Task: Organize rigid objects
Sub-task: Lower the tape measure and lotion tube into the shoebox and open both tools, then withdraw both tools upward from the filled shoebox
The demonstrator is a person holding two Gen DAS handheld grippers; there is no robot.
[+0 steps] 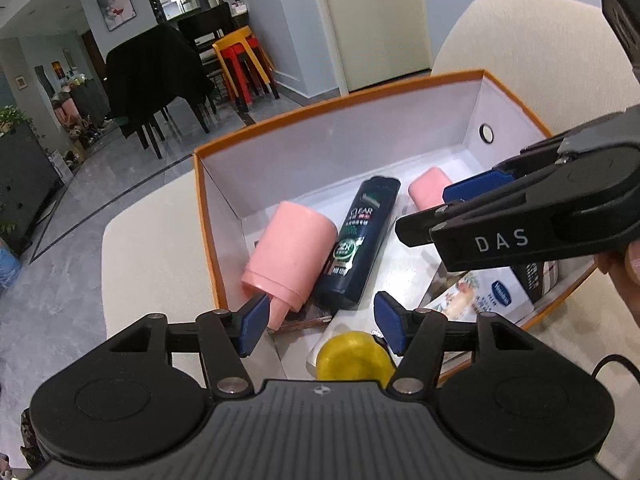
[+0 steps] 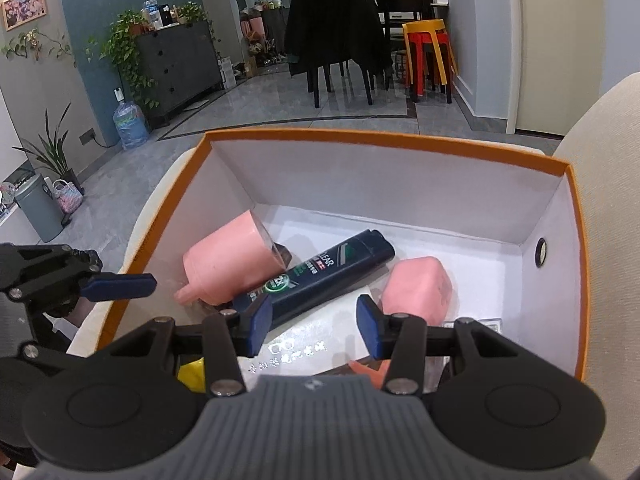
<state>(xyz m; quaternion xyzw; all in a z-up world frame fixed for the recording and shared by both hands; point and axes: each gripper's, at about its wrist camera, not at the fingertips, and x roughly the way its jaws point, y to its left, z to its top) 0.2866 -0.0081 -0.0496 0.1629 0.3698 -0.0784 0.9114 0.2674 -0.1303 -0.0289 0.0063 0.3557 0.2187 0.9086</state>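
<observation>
Grey-tiled living room behind; orange-rimmed box sits on a cream table. Inside lie a pink bottle, a dark shampoo bottle touching it, and a pink soap case. Left gripper stands half open and holds nothing; a yellow lid shows below it. Right gripper stands apart over the box floor and holds nothing. Judgement: set each item flat in a bare patch and free the jaws fully before lifting away.

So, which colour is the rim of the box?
Orange; the box rim shows best in the right wrist view.
</observation>
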